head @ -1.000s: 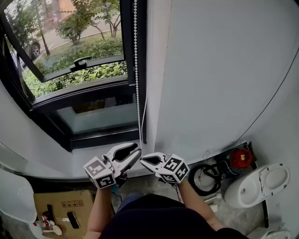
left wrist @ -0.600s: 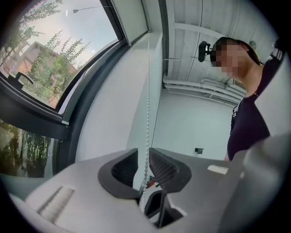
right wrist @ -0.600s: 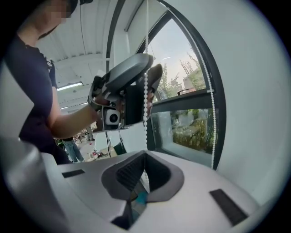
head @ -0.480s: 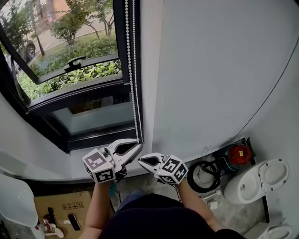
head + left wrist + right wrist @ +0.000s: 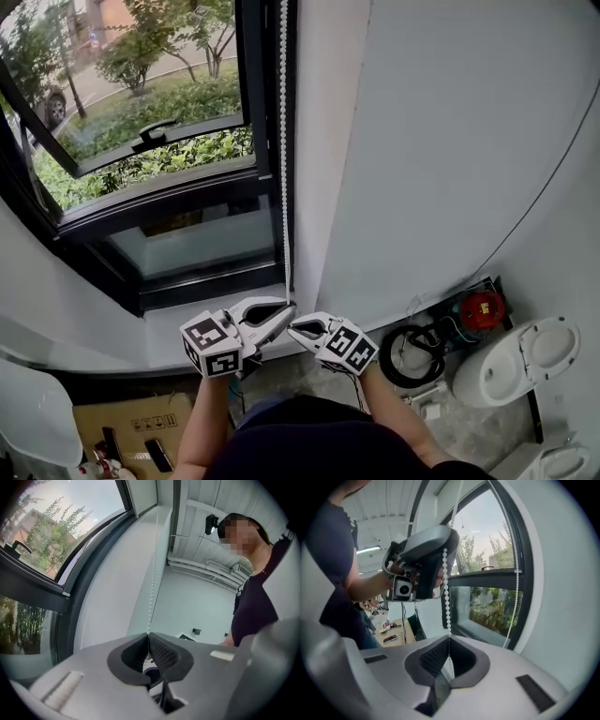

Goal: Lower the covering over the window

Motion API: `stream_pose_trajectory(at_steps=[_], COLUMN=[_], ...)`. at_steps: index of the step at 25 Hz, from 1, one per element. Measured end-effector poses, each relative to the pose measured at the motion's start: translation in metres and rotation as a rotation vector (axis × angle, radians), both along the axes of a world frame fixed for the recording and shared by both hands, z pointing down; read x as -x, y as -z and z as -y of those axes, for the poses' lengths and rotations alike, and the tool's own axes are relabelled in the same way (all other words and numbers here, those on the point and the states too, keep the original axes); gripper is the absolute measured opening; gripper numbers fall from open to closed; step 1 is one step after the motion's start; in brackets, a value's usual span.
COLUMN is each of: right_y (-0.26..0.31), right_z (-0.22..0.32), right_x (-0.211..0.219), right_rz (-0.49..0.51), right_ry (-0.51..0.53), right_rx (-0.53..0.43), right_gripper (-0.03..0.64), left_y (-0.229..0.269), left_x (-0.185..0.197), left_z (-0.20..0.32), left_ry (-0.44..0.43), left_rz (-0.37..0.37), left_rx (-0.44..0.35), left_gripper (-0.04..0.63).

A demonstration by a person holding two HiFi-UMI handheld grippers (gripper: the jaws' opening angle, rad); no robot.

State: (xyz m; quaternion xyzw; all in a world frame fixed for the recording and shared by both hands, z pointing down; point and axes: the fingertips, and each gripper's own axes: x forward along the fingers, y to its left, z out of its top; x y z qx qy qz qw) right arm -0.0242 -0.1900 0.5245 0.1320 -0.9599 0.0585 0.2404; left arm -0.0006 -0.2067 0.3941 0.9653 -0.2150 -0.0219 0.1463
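A white bead chain [image 5: 284, 141] hangs down the right side of the dark window frame [image 5: 253, 178]. My left gripper [image 5: 285, 310] meets the chain at its lower end. Its jaws have just been closing, and in the left gripper view the pads pinch the chain [image 5: 152, 588] at their tip [image 5: 149, 636]. My right gripper [image 5: 292, 327] sits just below and to the right, shut on the same chain [image 5: 446, 592], which runs into its jaws [image 5: 449, 638]. A second strand [image 5: 515, 597] hangs by the glass. The covering itself is out of view.
The window sash [image 5: 141, 141] is tilted open, with greenery outside. A white sill [image 5: 84, 328] runs below it and a white wall [image 5: 450, 141] stands to the right. On the floor are a cardboard box [image 5: 131, 422], a coiled black hose [image 5: 412, 352], a red object [image 5: 484, 309] and a toilet [image 5: 516, 366].
The left gripper's jaws stood open beside the chain and have closed onto it. Both grippers have shifted a little to the right in the head view. The right gripper stays shut.
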Motion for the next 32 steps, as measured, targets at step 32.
stream_pose_trajectory(at_steps=[32], right_y=[-0.027], right_z=[-0.033], right_x=[0.012], right_rz=[-0.120], right_ry=[-0.133], right_rx=[-0.009], right_gripper=[0.014], left_y=[-0.041], left_x=[0.036], left_z=[-0.044], left_ry=[-0.183], left_rz=[-0.044], left_rx=[0.028], left_gripper=[0.012])
